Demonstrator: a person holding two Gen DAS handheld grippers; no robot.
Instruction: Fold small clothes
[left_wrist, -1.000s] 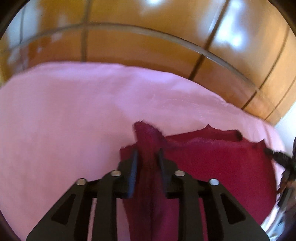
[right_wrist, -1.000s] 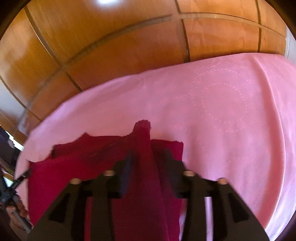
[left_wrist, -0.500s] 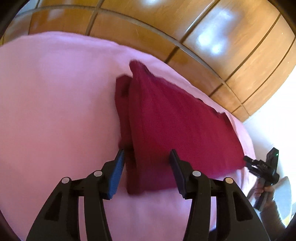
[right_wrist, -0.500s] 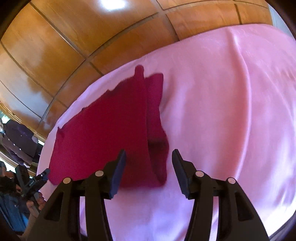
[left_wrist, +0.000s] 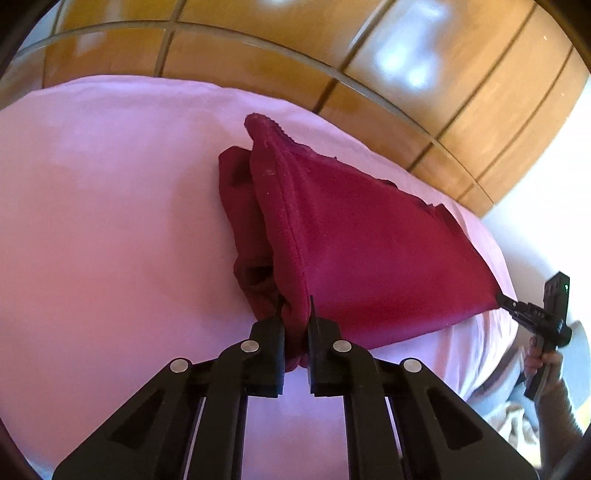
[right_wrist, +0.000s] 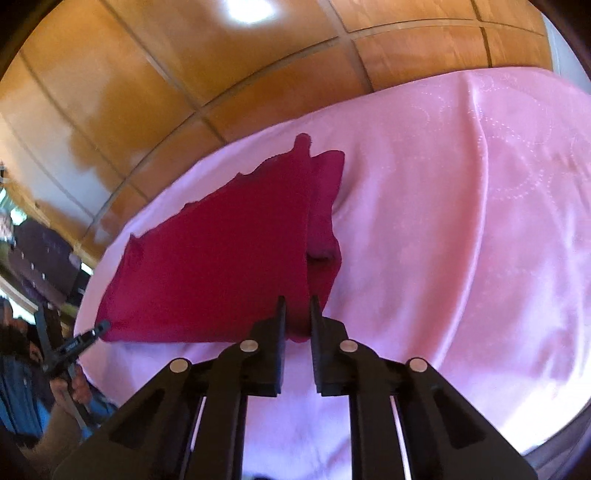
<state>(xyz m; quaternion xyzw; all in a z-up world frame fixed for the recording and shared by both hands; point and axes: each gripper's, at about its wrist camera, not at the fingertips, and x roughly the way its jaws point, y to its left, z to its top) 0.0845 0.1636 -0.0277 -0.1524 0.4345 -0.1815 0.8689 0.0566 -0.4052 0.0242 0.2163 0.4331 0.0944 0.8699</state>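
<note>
Pink bedspread (left_wrist: 110, 221): folded crimson cloth (left_wrist: 369, 251), both hand-held grippers closing on corners.

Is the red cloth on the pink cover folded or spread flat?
Folded. The red cloth lies doubled on the pink cover: a lower layer shows under its top edge.

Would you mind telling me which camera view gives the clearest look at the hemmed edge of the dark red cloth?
The left wrist view: the dark red cloth is sharp there, its stitched hem running down into the left claw, whose jaws are closing on it. The right wrist view shows the cloth blurred, its hem indistinct, with a near corner between the right claw jaws.
</note>
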